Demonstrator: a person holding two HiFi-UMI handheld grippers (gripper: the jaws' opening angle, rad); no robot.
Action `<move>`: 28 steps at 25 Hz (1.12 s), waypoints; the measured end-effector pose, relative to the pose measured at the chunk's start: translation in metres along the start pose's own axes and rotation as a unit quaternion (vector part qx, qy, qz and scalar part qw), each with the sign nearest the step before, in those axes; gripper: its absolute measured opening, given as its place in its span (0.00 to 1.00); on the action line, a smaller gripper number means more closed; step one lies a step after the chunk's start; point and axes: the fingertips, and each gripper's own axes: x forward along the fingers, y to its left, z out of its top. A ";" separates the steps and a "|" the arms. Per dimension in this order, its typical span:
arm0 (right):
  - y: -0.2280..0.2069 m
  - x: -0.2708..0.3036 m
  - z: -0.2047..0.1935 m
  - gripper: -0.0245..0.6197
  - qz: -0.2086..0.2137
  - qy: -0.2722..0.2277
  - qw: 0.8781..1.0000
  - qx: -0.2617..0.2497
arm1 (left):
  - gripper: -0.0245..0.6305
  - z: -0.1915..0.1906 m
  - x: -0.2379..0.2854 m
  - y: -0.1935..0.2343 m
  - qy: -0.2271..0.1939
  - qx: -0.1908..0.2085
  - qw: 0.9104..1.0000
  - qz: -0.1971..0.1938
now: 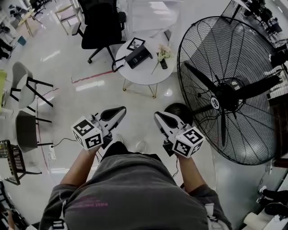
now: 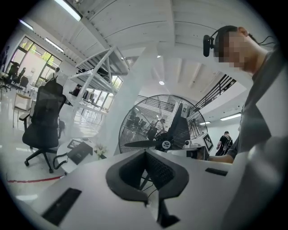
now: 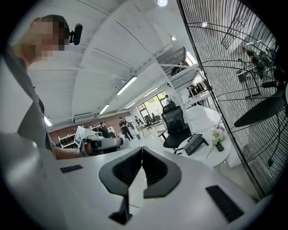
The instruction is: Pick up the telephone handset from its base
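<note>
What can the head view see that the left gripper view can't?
Only the head view shows the two grey chairs at the left and the marker cube on the left gripper.

Only the left gripper view shows the ceiling lights, the white staircase and the camera on the person's head.

Both show the big fan, the black office chair and the round white table with the telephone on it.
</note>
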 end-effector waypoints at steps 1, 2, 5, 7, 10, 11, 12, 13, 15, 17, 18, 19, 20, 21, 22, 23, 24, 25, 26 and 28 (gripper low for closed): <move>-0.002 0.000 0.000 0.07 0.001 0.000 1.000 0.000 | 0.06 0.000 0.001 0.001 0.000 0.000 1.000 0.002; -0.004 -0.001 0.000 0.07 0.001 0.000 1.000 0.001 | 0.06 0.000 0.003 0.001 -0.001 0.000 1.000 0.003; -0.011 0.001 0.001 0.07 0.003 0.001 1.000 0.001 | 0.06 -0.001 0.007 0.005 -0.002 -0.001 1.000 0.006; -0.016 0.003 0.002 0.07 0.004 0.001 1.000 0.000 | 0.06 0.000 0.011 0.010 -0.004 -0.002 1.000 0.009; -0.021 0.009 0.006 0.07 0.005 0.001 1.000 0.000 | 0.06 0.004 0.016 0.016 -0.005 -0.004 1.000 0.010; -0.023 0.011 0.007 0.07 0.005 0.001 1.000 0.000 | 0.06 0.005 0.019 0.019 -0.005 -0.004 1.000 0.010; -0.026 0.014 0.008 0.07 0.004 0.001 1.000 0.001 | 0.06 0.006 0.021 0.023 -0.006 -0.004 1.000 0.009; -0.029 0.018 0.009 0.07 0.004 0.002 1.000 0.001 | 0.06 0.007 0.024 0.027 -0.006 -0.004 1.000 0.008; -0.037 0.025 0.010 0.07 0.002 0.005 1.000 0.002 | 0.06 0.009 0.030 0.037 -0.009 -0.006 1.000 0.007; -0.045 0.034 0.012 0.07 -0.002 0.008 1.000 0.005 | 0.06 0.012 0.035 0.049 -0.008 -0.008 1.000 0.004; -0.049 0.039 0.013 0.07 -0.004 0.009 1.000 0.007 | 0.06 0.014 0.038 0.055 -0.007 -0.009 1.000 0.002; -0.054 0.044 0.016 0.07 -0.007 0.009 1.000 0.007 | 0.06 0.015 0.042 0.062 -0.006 -0.011 1.000 0.001; -0.058 0.050 0.019 0.07 -0.011 0.010 1.000 0.007 | 0.06 0.018 0.045 0.070 -0.005 -0.013 1.000 -0.001; -0.062 0.056 0.022 0.07 -0.014 0.010 1.000 0.008 | 0.06 0.020 0.048 0.078 -0.003 -0.015 1.000 -0.003; -0.067 0.064 0.025 0.07 -0.017 0.010 1.000 0.009 | 0.06 0.022 0.051 0.087 -0.001 -0.018 1.000 -0.004; -0.072 0.072 0.028 0.07 -0.020 0.010 1.000 0.011 | 0.06 0.024 0.055 0.097 0.000 -0.020 1.000 -0.006; -0.077 0.081 0.031 0.07 -0.022 0.010 1.000 0.013 | 0.06 0.026 0.058 0.107 0.001 -0.022 1.000 -0.008; -0.081 0.091 0.033 0.07 -0.024 0.010 1.000 0.016 | 0.06 0.028 0.061 0.118 0.002 -0.024 1.000 -0.011; -0.085 0.100 0.036 0.07 -0.026 0.010 0.999 0.019 | 0.06 0.030 0.064 0.128 0.003 -0.026 1.000 -0.015; -0.094 0.121 0.041 0.07 -0.031 0.014 0.999 0.020 | 0.06 0.034 0.069 0.151 0.005 -0.032 0.999 -0.020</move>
